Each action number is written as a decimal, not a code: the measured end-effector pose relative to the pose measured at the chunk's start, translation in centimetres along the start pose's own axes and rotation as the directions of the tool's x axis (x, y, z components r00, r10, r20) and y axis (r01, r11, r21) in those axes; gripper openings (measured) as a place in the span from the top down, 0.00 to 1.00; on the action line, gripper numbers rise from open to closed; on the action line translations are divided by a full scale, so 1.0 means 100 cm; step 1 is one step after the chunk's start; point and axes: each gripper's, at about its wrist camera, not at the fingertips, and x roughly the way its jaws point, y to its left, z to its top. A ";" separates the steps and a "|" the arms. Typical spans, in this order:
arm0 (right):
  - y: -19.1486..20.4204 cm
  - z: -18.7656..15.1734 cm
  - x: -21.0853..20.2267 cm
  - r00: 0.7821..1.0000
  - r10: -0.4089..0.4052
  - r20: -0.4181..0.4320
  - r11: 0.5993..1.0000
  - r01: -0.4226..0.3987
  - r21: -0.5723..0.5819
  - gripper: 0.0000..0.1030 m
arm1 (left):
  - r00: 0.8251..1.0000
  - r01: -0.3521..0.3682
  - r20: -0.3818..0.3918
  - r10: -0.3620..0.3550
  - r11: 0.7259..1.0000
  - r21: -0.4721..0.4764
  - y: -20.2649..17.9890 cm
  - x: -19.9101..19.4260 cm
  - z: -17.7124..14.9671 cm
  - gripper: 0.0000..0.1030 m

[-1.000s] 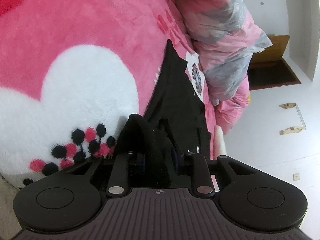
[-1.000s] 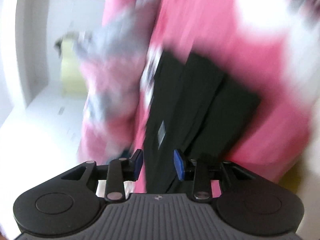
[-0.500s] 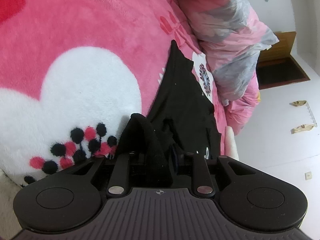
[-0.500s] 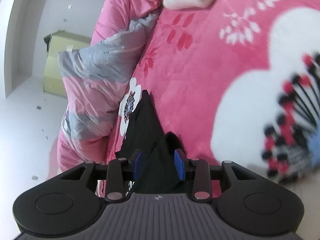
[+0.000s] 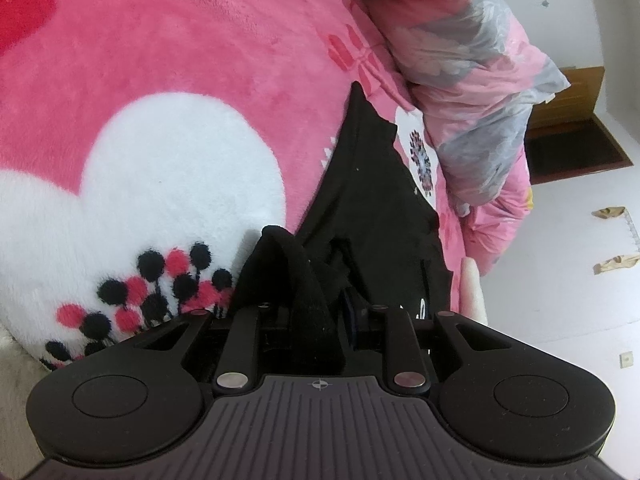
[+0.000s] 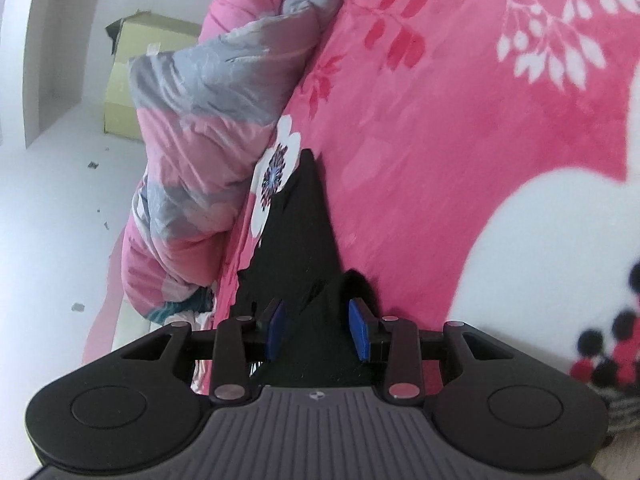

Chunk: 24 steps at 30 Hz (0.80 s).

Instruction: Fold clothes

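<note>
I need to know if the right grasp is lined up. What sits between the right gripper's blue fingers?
In the right wrist view, a raised fold of the black garment lies between the right gripper's open fingers.

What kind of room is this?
Probably a bedroom: a fluffy pink blanket with white hearts covers what looks like a bed, with a bunched pink-and-grey floral quilt beside it.

Pink plush blanket (image 5: 208, 44), printed with a large white heart (image 5: 160, 184), black and red dots (image 5: 160, 284) and white leaf sprigs (image 6: 560, 48). Bunched pink-and-grey quilt (image 5: 472, 92) along the blanket's edge (floral pattern). Cardboard box (image 6: 148, 80) on the white floor (image 6: 52, 220). Wooden furniture (image 5: 568, 92) by the wall; scraps (image 5: 612, 236) on the floor.
</note>
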 end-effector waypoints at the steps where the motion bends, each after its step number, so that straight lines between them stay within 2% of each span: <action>1: -0.001 0.002 0.000 1.000 0.001 0.008 1.000 -0.001 -0.003 0.63 | 1.000 -0.003 0.000 0.003 1.000 0.000 0.000 0.000 0.000 0.78; 6: -0.006 0.004 0.008 0.999 -0.006 -0.037 1.000 0.006 0.014 0.63 | 1.000 -0.005 0.003 0.005 1.000 -0.006 0.000 0.001 0.000 0.78; 12: -0.001 -0.004 0.003 0.996 0.053 -0.077 0.999 -0.053 0.008 0.64 | 1.000 -0.003 0.006 0.003 1.000 -0.009 0.000 0.001 -0.001 0.78; 24: 0.005 -0.011 0.002 0.994 0.019 -0.105 0.998 -0.026 -0.057 0.72 | 1.000 0.005 -0.001 -0.005 1.000 -0.013 0.001 0.003 0.001 0.78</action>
